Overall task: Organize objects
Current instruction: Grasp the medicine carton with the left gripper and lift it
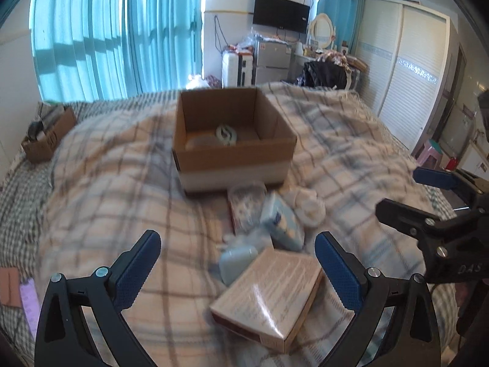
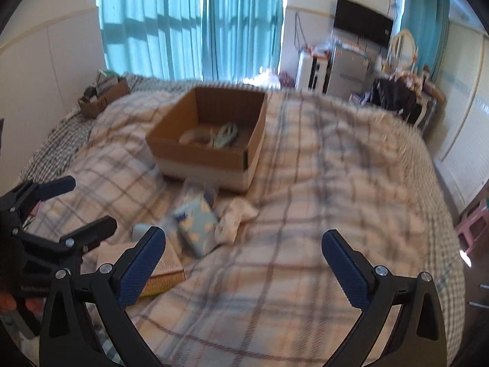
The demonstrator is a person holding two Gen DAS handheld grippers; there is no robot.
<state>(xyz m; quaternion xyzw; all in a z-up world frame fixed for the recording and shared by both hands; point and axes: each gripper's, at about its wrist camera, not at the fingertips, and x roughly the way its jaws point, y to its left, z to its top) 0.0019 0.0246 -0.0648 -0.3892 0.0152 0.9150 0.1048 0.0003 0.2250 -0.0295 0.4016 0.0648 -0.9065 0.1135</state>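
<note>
1. Left wrist view: bed with a plaid quilt (image 1: 107, 183) fills the frame, teal curtains (image 1: 101, 36) behind, wall TV (image 1: 280, 12) and white wardrobe (image 1: 406, 70) at the back right.
2. Open cardboard box (image 1: 232, 159) sits mid-bed; a pale coiled item (image 1: 225, 134) lies on its floor.
3. Loose pile just in front of the box: clear packet (image 1: 246, 205), light blue pouch (image 1: 282, 223), white rolled cloth (image 1: 310, 206), small pale blue case (image 1: 237, 263), flat pinkish carton (image 1: 269, 296) nearest the camera.
4. Left gripper (image 1: 238, 266): jaws wide apart, holding nothing, hanging above the carton and the case.
5. Right gripper (image 1: 409, 192) shows at the right edge, fingers spread, nothing between them.
6. Smaller brown box (image 1: 49, 134) at the far left of the bed.
7. Right wrist view: same bed (image 2: 321, 183), curtains (image 2: 189, 21) behind; frame is motion-blurred.
8. Cardboard box (image 2: 207, 153) left of centre, coiled item (image 2: 224, 134) inside.
9. Pouch (image 2: 198, 223) and white cloth (image 2: 233, 217) lie side by side before the box; carton (image 2: 166, 270) is partly hidden behind the near finger.
10. Right gripper (image 2: 244, 263): jaws apart, empty, above bare quilt to the right of the pile.
11. Left gripper (image 2: 82, 205) at the left edge, open-fingered, over the pile.
</note>
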